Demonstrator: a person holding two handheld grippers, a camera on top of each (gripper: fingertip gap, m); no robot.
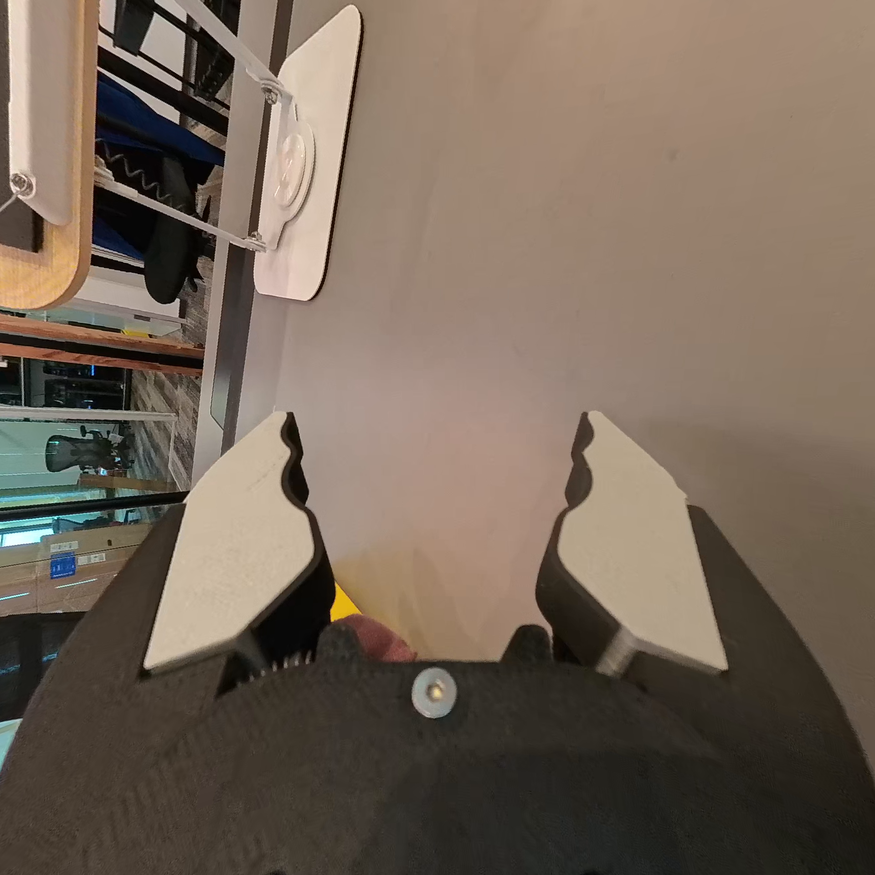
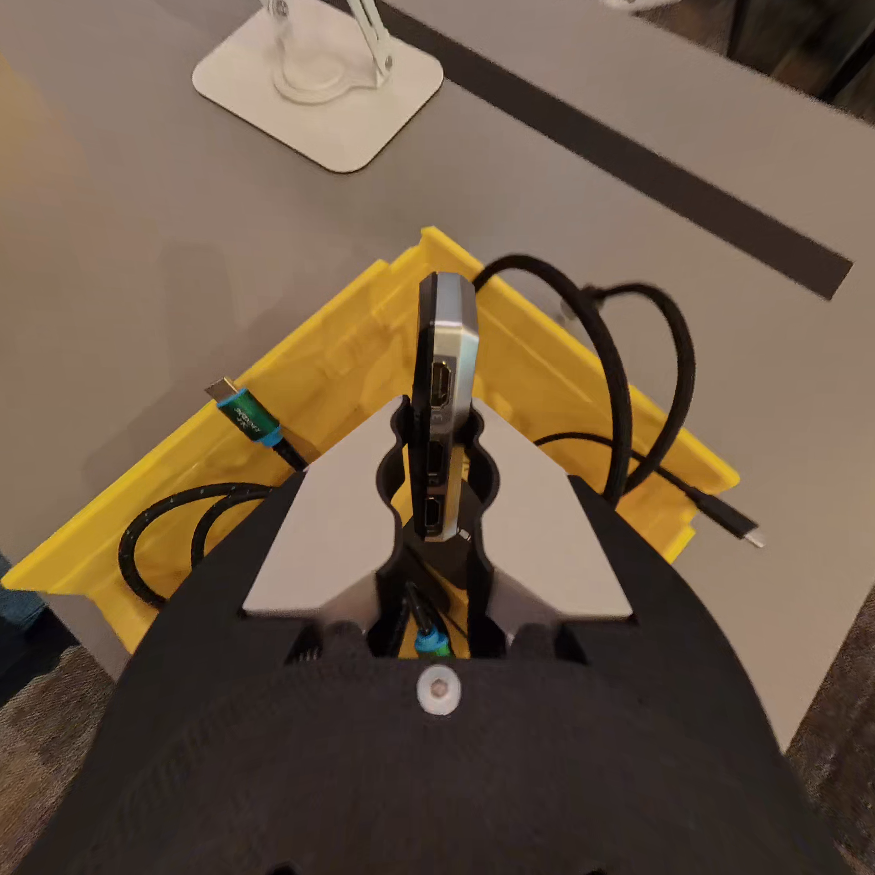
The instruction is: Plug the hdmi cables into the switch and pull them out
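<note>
A: Your right gripper (image 2: 438, 416) is clamped on the switch (image 2: 445, 379), dead centre of the right wrist view. You hold it edge-on and upright, above the yellow tray (image 2: 331, 360), its three ports facing the camera and all of them bare.

B: And the cables?

A: One plug with a green and blue sleeve (image 2: 246, 416) leans over the tray's left wall, at mid-left of the frame; its braided black cable (image 2: 156, 530) coils in the tray's lower left corner. A second black cable (image 2: 615, 379) loops over the tray's right wall and onto the table (image 2: 142, 213). A thinner lead (image 2: 724, 521) crosses the tray's right edge, and its small plug lies on the table at mid-right. Another green and blue sleeve (image 2: 431, 646) shows low between your fingers, just behind the switch.

B: The left one?

A: Your left gripper (image 1: 438, 468) is spread wide with nothing in it, and only grey table (image 1: 615, 236) lies ahead. A white stand base (image 1: 308, 156) sits at upper left of that view; the same base (image 2: 317, 94) is at the top of the right wrist view, well apart from the tray.
</note>
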